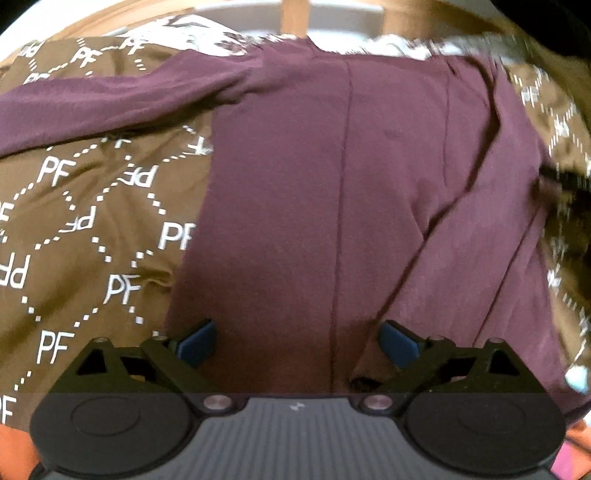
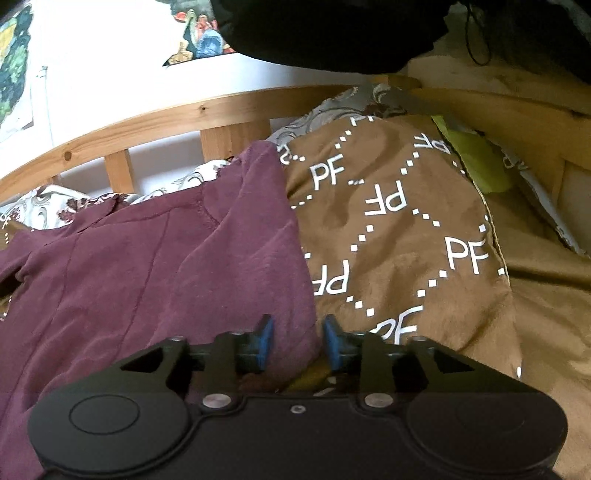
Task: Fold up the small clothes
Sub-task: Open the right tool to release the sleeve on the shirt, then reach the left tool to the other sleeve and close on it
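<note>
A maroon garment (image 1: pixel 332 184) lies spread flat on a brown blanket printed with white "PF" letters (image 1: pixel 92 229). One sleeve stretches off to the left, and a seam runs down the garment's middle. My left gripper (image 1: pixel 297 343) hovers over its near part, open wide, with the blue pads (image 1: pixel 195 343) apart and nothing pinched. In the right wrist view the same garment (image 2: pixel 147 277) fills the left side. My right gripper (image 2: pixel 298 341) stands partly open right at the garment's right edge; cloth lies under the gap and the pads (image 2: pixel 264 341) do not press on it.
A wooden bed rail (image 2: pixel 147 122) runs along the far side, with a grey-white patterned cloth (image 2: pixel 332 107) below it. A lime-green piece (image 2: pixel 476 162) and a tan cover (image 2: pixel 546 314) lie at the right. A black mass (image 2: pixel 332 29) hangs above. Orange fabric (image 1: pixel 14 450) shows at the near left.
</note>
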Demonstrator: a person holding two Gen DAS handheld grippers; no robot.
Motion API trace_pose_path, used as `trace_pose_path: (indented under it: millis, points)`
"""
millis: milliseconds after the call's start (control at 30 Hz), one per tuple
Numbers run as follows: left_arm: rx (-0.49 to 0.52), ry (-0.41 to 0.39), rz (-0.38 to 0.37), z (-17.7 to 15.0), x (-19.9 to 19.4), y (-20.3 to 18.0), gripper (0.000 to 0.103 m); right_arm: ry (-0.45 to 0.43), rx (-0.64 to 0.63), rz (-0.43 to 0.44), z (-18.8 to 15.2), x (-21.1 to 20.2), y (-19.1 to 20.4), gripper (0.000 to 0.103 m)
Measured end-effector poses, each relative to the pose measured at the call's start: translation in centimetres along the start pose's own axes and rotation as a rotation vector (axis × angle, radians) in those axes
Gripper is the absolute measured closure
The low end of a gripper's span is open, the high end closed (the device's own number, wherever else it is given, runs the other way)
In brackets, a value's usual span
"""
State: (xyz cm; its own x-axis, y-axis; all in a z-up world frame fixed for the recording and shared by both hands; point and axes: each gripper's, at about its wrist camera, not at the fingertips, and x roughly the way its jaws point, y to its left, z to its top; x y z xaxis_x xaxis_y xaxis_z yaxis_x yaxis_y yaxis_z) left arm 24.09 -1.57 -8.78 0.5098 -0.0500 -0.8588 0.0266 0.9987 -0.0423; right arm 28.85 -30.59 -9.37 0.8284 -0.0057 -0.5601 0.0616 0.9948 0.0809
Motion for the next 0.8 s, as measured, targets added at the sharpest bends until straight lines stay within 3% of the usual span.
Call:
trace_pose_path:
  millis: [133, 233, 333, 567, 667, 800]
  points:
    - [-0.108, -0.082, 0.019, 1.4, -1.6, 2.8, 0.003, -0.031, -0.037, 0.011, -0.3, -1.4, 1.0, 0.034]
    - [-0.241, -0.177, 0.076, 2.8, -3.1, 6.1, 0.001, -0.059, -0.070, 0.037, -0.4, -2.6, 2.0, 0.023]
    - [-0.395, -0.250, 0.104, 3.7, -4.4, 9.8, 0.001, -0.073, -0.101, 0.077, -0.5, -3.5, 3.2, 0.017]
    - [-0.705, -0.375, 0.053, 4.9, -6.7, 18.7, 0.001, -0.083, -0.149, 0.173, -1.1, -5.4, 5.5, 0.001]
    - [-0.771, -0.417, 0.080, 5.1, -7.1, 21.1, 0.001, -0.081, -0.221, 0.194, -1.8, -6.1, 6.7, 0.001]
    - [-0.774, -0.460, 0.128, 6.4, -7.5, 23.8, 0.001, -0.103, -0.331, 0.203, -2.4, -6.6, 8.1, 0.001]
